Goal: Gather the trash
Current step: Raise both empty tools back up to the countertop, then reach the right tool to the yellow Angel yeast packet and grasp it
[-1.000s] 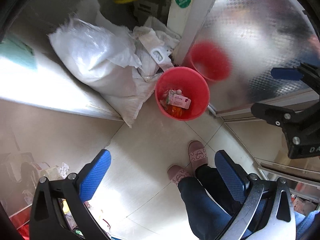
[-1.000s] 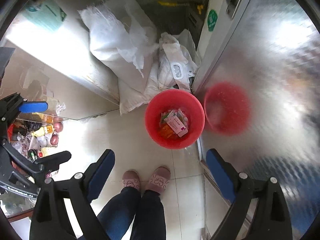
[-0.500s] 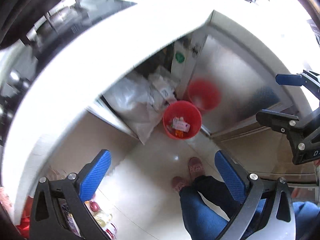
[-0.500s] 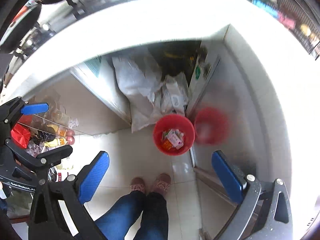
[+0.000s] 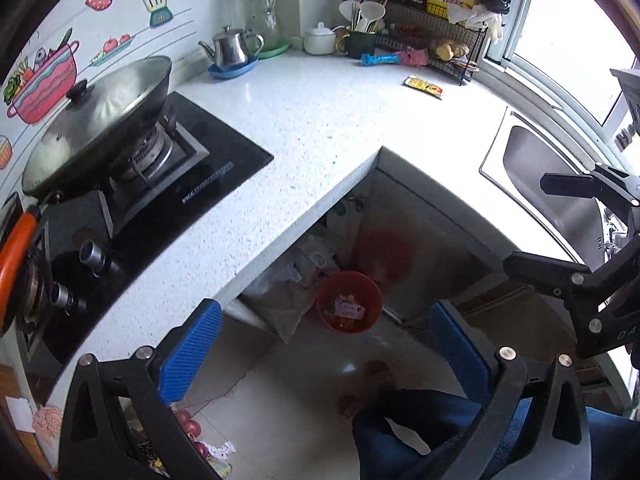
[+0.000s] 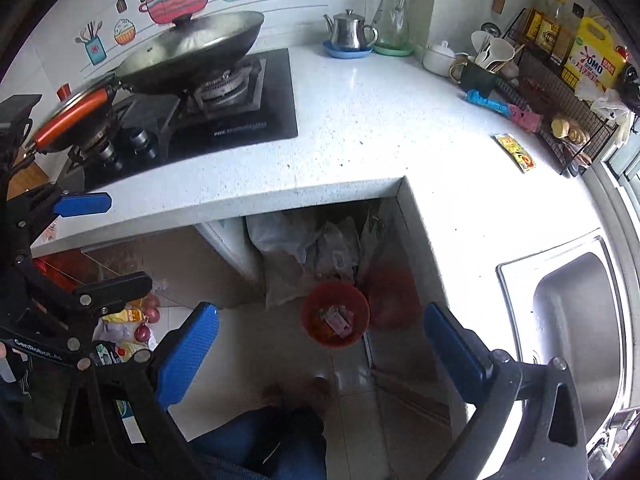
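Your left gripper (image 5: pixel 326 348) and right gripper (image 6: pixel 322 344) both hang above the red bin (image 5: pixel 349 302), fingers spread wide apart with nothing between them; the right one has just finished opening. The bin stands on the floor in the corner below the white countertop (image 5: pixel 320 120), beside white sacks (image 6: pixel 288 248), and holds wrappers and a pink carton (image 6: pixel 338 322). Up on the countertop, far beyond the bin, a yellow sachet (image 5: pixel 424 87) lies near the wire rack (image 5: pixel 432 40).
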